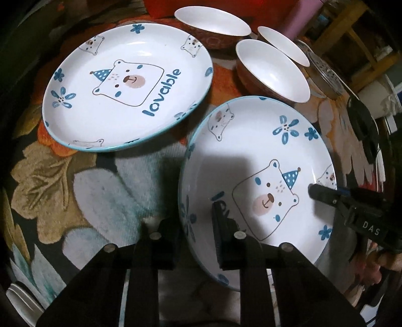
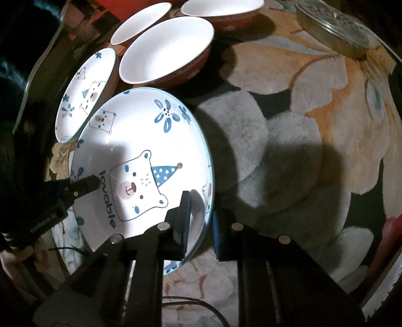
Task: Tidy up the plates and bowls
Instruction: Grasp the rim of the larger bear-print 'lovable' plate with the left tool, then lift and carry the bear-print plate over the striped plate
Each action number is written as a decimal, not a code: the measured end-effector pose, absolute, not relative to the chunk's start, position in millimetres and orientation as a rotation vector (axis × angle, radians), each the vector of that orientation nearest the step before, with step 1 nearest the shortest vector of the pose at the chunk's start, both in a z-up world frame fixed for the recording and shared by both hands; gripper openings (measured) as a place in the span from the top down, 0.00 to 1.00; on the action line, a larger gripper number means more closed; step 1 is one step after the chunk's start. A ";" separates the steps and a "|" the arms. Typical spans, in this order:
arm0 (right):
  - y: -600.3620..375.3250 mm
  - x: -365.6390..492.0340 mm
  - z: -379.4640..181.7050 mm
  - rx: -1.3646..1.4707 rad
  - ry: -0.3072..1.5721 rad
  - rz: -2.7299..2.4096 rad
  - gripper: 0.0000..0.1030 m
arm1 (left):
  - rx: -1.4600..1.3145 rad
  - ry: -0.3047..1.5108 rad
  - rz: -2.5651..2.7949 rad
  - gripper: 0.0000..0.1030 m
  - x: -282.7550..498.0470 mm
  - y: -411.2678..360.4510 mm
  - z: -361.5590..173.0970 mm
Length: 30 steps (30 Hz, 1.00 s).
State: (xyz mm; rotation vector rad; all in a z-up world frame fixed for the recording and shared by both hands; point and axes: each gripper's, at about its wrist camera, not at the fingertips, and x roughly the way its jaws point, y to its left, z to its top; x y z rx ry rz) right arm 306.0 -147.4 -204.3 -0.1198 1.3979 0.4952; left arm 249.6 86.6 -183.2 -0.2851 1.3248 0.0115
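Observation:
Two white plates with blue rims carry a bear drawing and the word "lovable". The near plate (image 1: 256, 176) (image 2: 143, 163) sits tilted, raised off the flowered cloth. My left gripper (image 1: 196, 241) straddles its left rim, one finger over the inside, one outside. My right gripper (image 2: 199, 226) straddles its right rim the same way; its finger (image 1: 324, 193) shows in the left wrist view. The second plate (image 1: 125, 85) (image 2: 85, 93) lies behind. Three red bowls with white insides (image 1: 273, 70) (image 1: 213, 20) (image 1: 284, 45) (image 2: 165, 50) stand beyond.
A flowered cloth (image 1: 62, 176) (image 2: 301, 125) covers the table. A round metal-rimmed glass lid (image 1: 324, 73) (image 2: 334, 27) lies at the back right. Shelving and clutter (image 1: 351, 37) stand beyond the table edge.

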 end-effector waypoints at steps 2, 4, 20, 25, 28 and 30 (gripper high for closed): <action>-146.6 303.5 -202.2 -0.142 1.385 0.499 0.85 | -0.266 1.315 0.008 0.80 245.7 82.8 -181.3; -148.9 302.2 -199.9 -0.142 1.376 0.503 0.85 | -0.254 1.308 0.005 0.80 244.0 80.3 -178.6; -198.8 296.2 -173.4 -0.027 1.346 0.476 0.85 | -0.161 1.253 -0.068 0.80 252.3 39.9 -140.0; -219.2 291.8 -168.6 0.027 1.349 0.457 0.86 | -0.139 1.248 -0.096 0.80 254.9 19.0 -130.9; -232.7 287.5 -165.1 0.065 1.350 0.443 0.86 | -0.123 1.242 -0.116 0.80 255.4 6.0 -126.3; -243.0 284.7 -162.4 0.088 1.349 0.433 0.86 | -0.107 1.239 -0.128 0.80 255.5 -2.4 -123.1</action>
